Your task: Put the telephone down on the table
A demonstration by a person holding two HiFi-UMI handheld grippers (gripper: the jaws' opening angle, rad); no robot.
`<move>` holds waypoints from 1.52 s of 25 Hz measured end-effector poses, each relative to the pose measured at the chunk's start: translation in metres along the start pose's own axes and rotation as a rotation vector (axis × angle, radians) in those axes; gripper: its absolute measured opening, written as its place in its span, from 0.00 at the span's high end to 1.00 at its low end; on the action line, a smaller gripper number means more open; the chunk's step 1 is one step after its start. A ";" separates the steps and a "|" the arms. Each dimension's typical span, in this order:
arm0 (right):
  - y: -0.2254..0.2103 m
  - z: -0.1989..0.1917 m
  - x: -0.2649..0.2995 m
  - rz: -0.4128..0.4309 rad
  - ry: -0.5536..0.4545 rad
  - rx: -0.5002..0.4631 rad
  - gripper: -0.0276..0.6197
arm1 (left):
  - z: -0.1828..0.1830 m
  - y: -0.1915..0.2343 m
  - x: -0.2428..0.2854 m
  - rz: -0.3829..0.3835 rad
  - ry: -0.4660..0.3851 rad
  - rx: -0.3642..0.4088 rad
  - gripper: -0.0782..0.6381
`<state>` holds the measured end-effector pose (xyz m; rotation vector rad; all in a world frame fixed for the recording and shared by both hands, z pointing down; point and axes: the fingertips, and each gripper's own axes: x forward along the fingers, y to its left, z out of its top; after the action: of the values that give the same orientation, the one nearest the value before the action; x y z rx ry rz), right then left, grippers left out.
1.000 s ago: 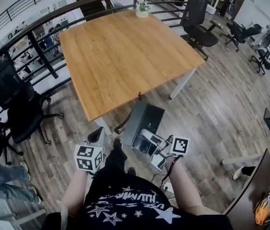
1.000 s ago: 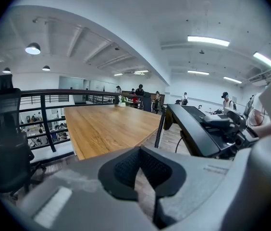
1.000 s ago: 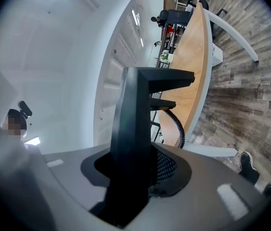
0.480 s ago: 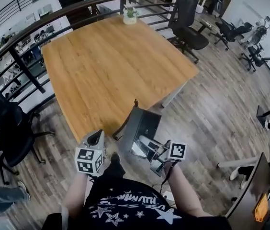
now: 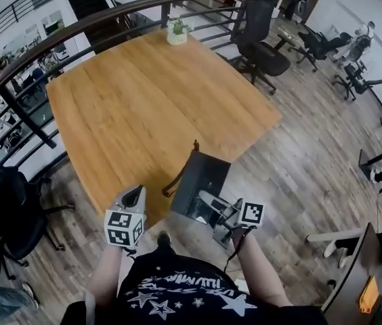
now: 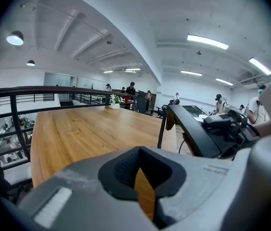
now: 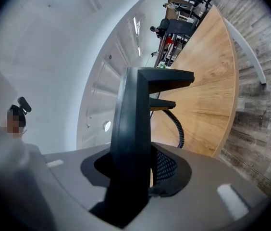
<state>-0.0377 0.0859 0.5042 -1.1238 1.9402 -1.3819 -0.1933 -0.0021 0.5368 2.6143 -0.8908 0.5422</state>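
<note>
The telephone (image 5: 201,180) is a dark grey desk set with a coiled cord (image 7: 177,127). It hangs in the air at the near edge of the wooden table (image 5: 143,107). My right gripper (image 5: 213,210) is shut on its near end, and the dark body stands between the jaws in the right gripper view (image 7: 133,143). My left gripper (image 5: 135,198) hovers to the left of the telephone, by the table's near edge, shut with nothing in it. In the left gripper view the telephone (image 6: 198,134) shows at the right, over the table (image 6: 78,129).
A small potted plant (image 5: 175,31) stands at the table's far edge. A dark railing (image 5: 76,29) curves round the far and left sides. Black office chairs stand at the far right (image 5: 262,46) and at the left (image 5: 5,208). Wooden floor lies to the right.
The table has drawn nearer in the head view. Both grippers and the telephone now reach its near edge, where earlier they were over the floor short of it.
</note>
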 end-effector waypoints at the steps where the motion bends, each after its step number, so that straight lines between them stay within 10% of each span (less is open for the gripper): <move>1: -0.002 0.005 0.005 -0.005 -0.004 -0.003 0.71 | 0.003 0.006 0.005 -0.001 -0.001 -0.002 0.89; 21: -0.023 0.057 0.062 -0.020 -0.030 0.004 0.71 | 0.022 0.057 0.047 -0.029 -0.026 -0.035 0.89; 38: -0.062 0.194 0.118 0.116 0.283 -0.038 0.71 | 0.077 0.068 0.095 0.335 -0.033 -0.152 0.89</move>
<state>0.0710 -0.1226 0.4995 -0.8532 2.1991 -1.5123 -0.1478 -0.1335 0.5245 2.3561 -1.3378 0.4924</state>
